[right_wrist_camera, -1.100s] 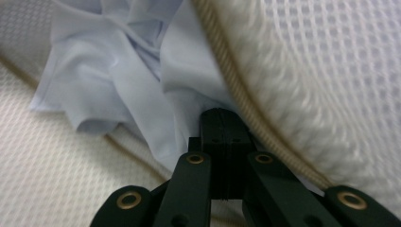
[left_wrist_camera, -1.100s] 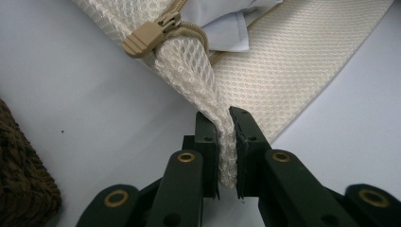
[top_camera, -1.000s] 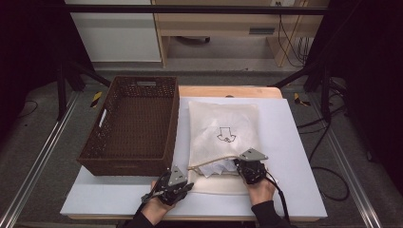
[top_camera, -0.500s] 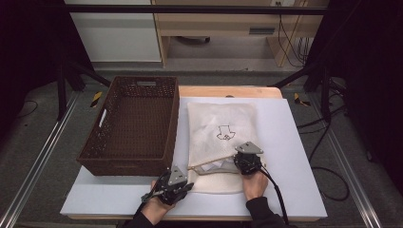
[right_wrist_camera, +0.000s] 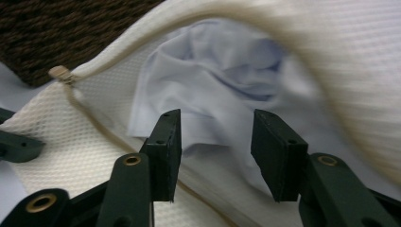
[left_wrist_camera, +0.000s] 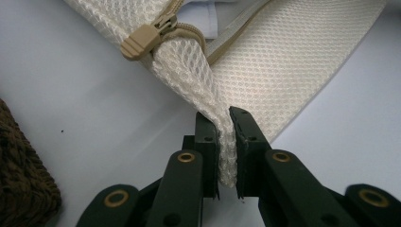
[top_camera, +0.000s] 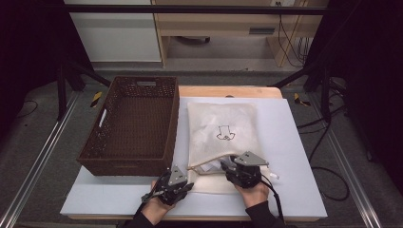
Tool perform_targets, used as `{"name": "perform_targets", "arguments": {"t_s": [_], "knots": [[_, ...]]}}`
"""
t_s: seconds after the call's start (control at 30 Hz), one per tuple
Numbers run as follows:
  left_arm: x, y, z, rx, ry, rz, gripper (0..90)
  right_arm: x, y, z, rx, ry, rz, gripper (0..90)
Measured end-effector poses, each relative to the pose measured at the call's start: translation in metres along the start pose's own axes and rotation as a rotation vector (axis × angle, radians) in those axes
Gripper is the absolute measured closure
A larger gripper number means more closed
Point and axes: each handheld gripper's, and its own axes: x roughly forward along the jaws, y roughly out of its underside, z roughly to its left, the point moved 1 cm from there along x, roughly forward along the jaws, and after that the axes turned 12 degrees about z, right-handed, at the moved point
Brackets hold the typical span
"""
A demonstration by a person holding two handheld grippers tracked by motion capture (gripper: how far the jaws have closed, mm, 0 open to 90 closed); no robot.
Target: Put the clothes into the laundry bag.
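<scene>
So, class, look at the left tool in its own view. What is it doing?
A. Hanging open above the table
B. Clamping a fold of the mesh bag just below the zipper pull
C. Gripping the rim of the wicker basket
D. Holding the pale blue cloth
B: in the left gripper view the left tool is shut on a fold of the mesh bag, with the zipper pull just beyond it.

Left gripper [left_wrist_camera: 226, 142] low, jaws clamped shut; right gripper [right_wrist_camera: 215, 146] beside it, jaws spread apart.

mesh bag [top_camera: 222, 128] | cream, unzipped, flat on table | white cloth [right_wrist_camera: 213, 80] | crumpled in its mouth
</scene>
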Motion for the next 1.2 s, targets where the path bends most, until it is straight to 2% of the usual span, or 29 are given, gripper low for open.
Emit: {"name": "perform_targets", "arguments": {"t_s": [0.1,0.17,0.23,0.3,0.37,0.4,0.43,0.53,0.67,0.73,0.8,0.9,1.0,1.07,1.2], "knots": [[0.000,0.000,0.000,-0.001,-0.002,-0.002,81.1,0.013,-0.004,0.011,-0.006,-0.035,0.015,52.9],[0.000,0.000,0.000,-0.004,0.001,0.000,81.1,0.021,-0.008,0.019,-0.018,-0.040,0.040,61.3],[0.000,0.000,0.000,-0.004,-0.001,-0.002,81.1,0.029,-0.010,0.024,-0.043,-0.020,0.065,70.8],[0.000,0.000,0.000,-0.005,0.001,-0.002,81.1,0.037,-0.011,0.026,-0.046,-0.024,0.100,79.3],[0.000,0.000,-0.001,-0.006,-0.003,-0.005,81.1,0.043,-0.011,0.025,-0.045,-0.036,0.125,83.7],[0.000,0.000,-0.001,-0.007,-0.004,-0.005,81.1,0.046,-0.012,0.025,-0.053,-0.027,0.128,84.6],[0.000,0.000,-0.001,-0.008,-0.004,-0.005,81.2,0.047,-0.012,0.026,-0.077,-0.003,0.123,85.6],[0.000,0.000,-0.001,-0.009,-0.001,0.000,81.2,0.052,-0.018,0.026,-0.105,0.072,0.138,87.0],[0.000,0.000,0.000,-0.009,-0.001,0.000,81.2,0.063,-0.026,0.019,-0.090,0.130,0.124,87.5],[0.000,0.000,0.000,-0.011,0.004,-0.002,81.1,0.067,-0.028,0.016,-0.090,0.141,0.111,86.4],[0.000,0.000,0.000,-0.009,0.001,-0.002,81.1,0.066,-0.028,0.016,-0.081,0.132,0.113,84.1],[0.000,0.000,0.000,-0.006,0.001,0.000,81.1,0.058,-0.027,0.016,-0.063,0.085,0.110,77.6],[0.000,0.000,-0.001,-0.008,-0.001,-0.002,81.1,0.042,-0.025,0.017,-0.048,0.039,0.093,71.7],[0.000,0.000,0.000,-0.007,-0.001,-0.001,81.1,0.027,-0.021,0.016,-0.046,0.015,0.042,67.9],[0.000,0.000,0.000,-0.009,0.000,-0.004,81.1,-0.001,-0.008,0.009,-0.021,-0.025,0.004,66.4]]}}
